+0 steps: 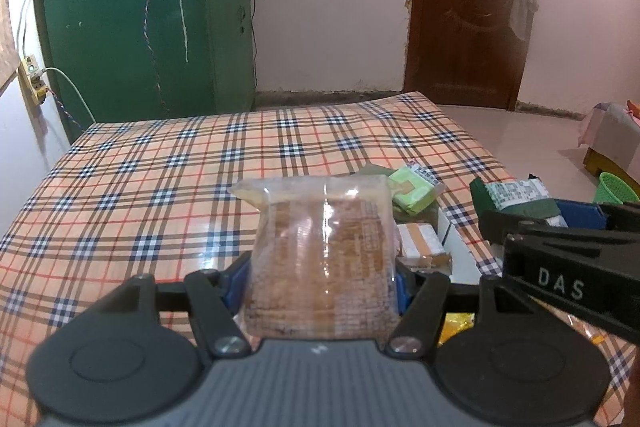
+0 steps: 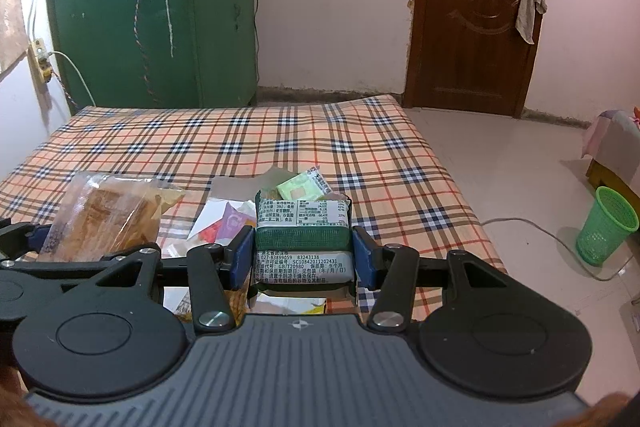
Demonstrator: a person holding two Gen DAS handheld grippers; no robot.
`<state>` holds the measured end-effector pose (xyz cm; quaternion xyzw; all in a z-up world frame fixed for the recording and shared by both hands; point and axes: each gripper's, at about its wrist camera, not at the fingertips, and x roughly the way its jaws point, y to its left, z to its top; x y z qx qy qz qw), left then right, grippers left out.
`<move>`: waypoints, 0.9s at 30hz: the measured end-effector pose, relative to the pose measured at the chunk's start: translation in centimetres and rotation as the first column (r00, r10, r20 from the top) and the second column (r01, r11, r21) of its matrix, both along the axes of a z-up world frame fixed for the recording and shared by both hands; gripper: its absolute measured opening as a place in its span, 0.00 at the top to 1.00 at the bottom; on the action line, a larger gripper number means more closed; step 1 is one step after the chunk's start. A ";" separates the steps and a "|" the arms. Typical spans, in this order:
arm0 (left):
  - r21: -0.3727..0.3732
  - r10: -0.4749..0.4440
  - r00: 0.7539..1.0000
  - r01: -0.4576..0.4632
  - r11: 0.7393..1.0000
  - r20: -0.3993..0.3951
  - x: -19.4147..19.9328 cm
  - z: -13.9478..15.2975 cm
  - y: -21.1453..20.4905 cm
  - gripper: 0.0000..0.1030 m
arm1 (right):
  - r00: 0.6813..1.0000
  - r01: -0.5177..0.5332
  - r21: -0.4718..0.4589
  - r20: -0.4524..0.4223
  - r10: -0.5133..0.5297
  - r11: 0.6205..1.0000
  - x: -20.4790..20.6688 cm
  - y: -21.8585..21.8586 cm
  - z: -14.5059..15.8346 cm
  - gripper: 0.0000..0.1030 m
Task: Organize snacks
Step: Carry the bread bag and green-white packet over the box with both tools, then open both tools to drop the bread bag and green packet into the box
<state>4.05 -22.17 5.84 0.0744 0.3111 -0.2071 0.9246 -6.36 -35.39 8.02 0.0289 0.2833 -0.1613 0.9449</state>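
Observation:
My left gripper [image 1: 322, 279] is shut on a clear packet of brown biscuits [image 1: 320, 247], held upright above the plaid bed. The packet also shows in the right wrist view [image 2: 108, 215] at the left. My right gripper [image 2: 303, 257] is shut on a dark green snack packet with a white printed label [image 2: 303, 243]. That gripper and packet show in the left wrist view [image 1: 516, 195] at the right. A light green snack packet [image 1: 414, 187] [image 2: 302, 187] lies on the bed ahead.
A white box [image 1: 452, 239] with a tan packet [image 1: 422, 245] in it sits under the grippers. Loose wrappers [image 2: 224, 223] lie on the plaid cover [image 2: 240, 147]. A green basket [image 2: 606, 227] stands on the floor to the right. A green cabinet and a brown door stand behind.

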 end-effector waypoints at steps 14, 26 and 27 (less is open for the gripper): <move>0.006 -0.031 0.999 0.031 0.999 -0.016 1.1 -1.0 -1.4 0.37 | 0.999 -0.026 0.017 -0.027 0.026 1.000 3.8 -1.1 -0.9 0.39; -0.052 -0.101 0.995 0.100 0.994 -0.021 1.6 -1.5 -2.6 0.37 | 0.999 -0.026 0.017 -0.028 0.027 1.000 5.6 -1.5 -1.3 0.34; -0.065 -0.111 0.993 0.109 0.992 -0.026 1.7 -1.5 -2.5 0.33 | 0.999 -0.030 0.025 -0.026 0.031 0.999 5.7 -1.7 -1.4 0.29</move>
